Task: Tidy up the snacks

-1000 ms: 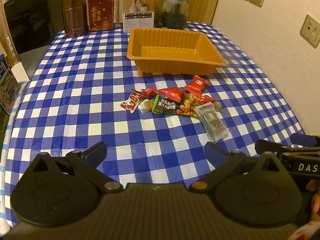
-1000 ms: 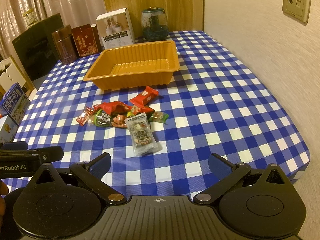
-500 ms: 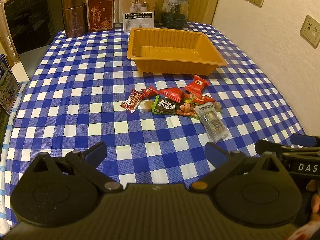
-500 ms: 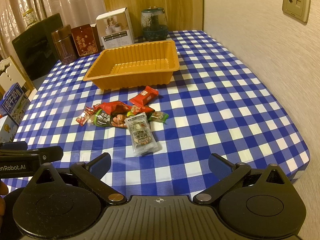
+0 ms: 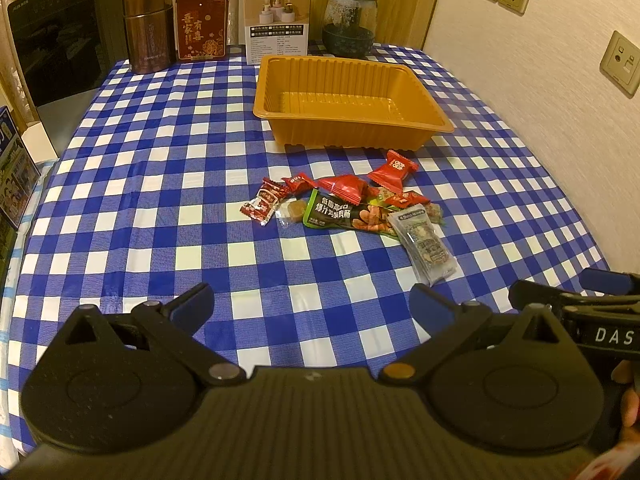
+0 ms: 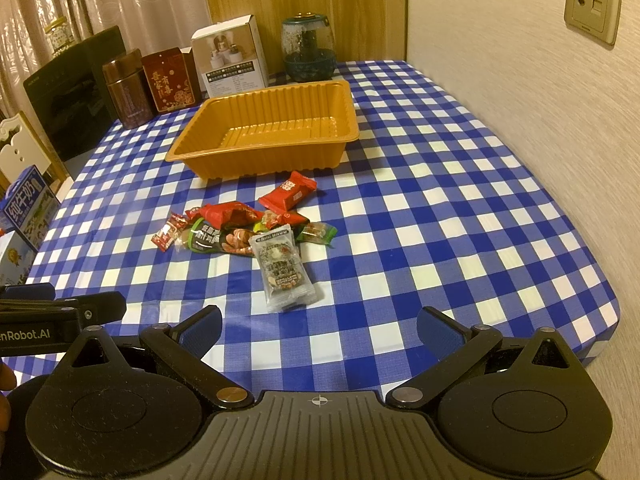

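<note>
a table under a blue-and-white checked cloth [image 5: 160,184] stands against a pale wall [image 6: 520,80] with sockets, and curtains and wood panelling close off the far end. along the far edge stand a brown tin [image 5: 149,28], a red box [image 5: 201,26], a white box [image 5: 277,20] and a glass jar [image 5: 349,22]. in front of them sits an orange tray [image 5: 360,136], with nothing in it.

the snacks lie in a loose cluster on the cloth just on the near side of the tray, apart from it. nearest the tray is a red pack [image 5: 394,168]. in the middle a red pouch [image 5: 346,188] lies partly over a dark green sausage pack [image 5: 340,214]. at the left end are a small red candy [image 5: 262,205] and a clear-wrapped brown sweet [image 5: 291,212], side by side. at the right end a clear nut bar [image 6: 282,266] points toward the cameras, its far end touching the sausage pack; a small green sweet [image 6: 320,233] lies just beside it.

the left gripper [image 5: 312,304] hovers over the near edge of the table, jaws wide apart and holding nothing. the right gripper [image 6: 318,326] hangs level with it, also spread wide and holding nothing, with the nut bar straight ahead between its fingers. each gripper shows at the edge of the other's view, well short of the snacks.
</note>
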The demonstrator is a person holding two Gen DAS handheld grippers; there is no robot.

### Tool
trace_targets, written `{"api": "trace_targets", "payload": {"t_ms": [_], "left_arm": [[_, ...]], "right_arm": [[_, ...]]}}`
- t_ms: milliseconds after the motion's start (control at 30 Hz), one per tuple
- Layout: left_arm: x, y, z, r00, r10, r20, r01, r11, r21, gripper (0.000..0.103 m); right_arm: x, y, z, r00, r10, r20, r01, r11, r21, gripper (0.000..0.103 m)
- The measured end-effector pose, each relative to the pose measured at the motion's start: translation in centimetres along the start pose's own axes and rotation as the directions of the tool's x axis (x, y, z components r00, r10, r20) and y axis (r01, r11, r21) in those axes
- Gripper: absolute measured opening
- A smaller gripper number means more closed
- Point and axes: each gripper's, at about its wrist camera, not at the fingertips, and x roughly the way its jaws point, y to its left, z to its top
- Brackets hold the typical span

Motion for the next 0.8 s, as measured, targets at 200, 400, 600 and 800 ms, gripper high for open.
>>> {"api": "trace_targets", "payload": {"t_ms": [200,400,600,800], "left_arm": [[0.0,0.02,0.01,1.0,-0.001,0.0,0.001,1.0,-0.001,0.103],[-0.03,0.01,-0.01,1.0,-0.001,-0.001,0.001,1.0,-0.001,0.103],[-0.03,0.04,0.01,1.0,-0.002,-0.001,0.002,1.0,-0.002,0.103],[-0.18,0.18,-0.01,1.0,-0.021,0.001,0.021,0.999,-0.03,0.103]], "right_arm": [[0.01,-0.01,-0.02,1.0,0.0,0.0,0.0,1.0,0.0,0.103],[0.03,0.0,-0.04,1.0,0.0,-0.001,0.0,1.0,0.0,0.103],[0.03,0.0,-0.06,1.0,-0.001,-0.001,0.001,1.0,-0.001,0.103],[0.02,0.01,-0.09,1.0,0.0,-0.001,0.0,1.0,0.002,0.103]]}}
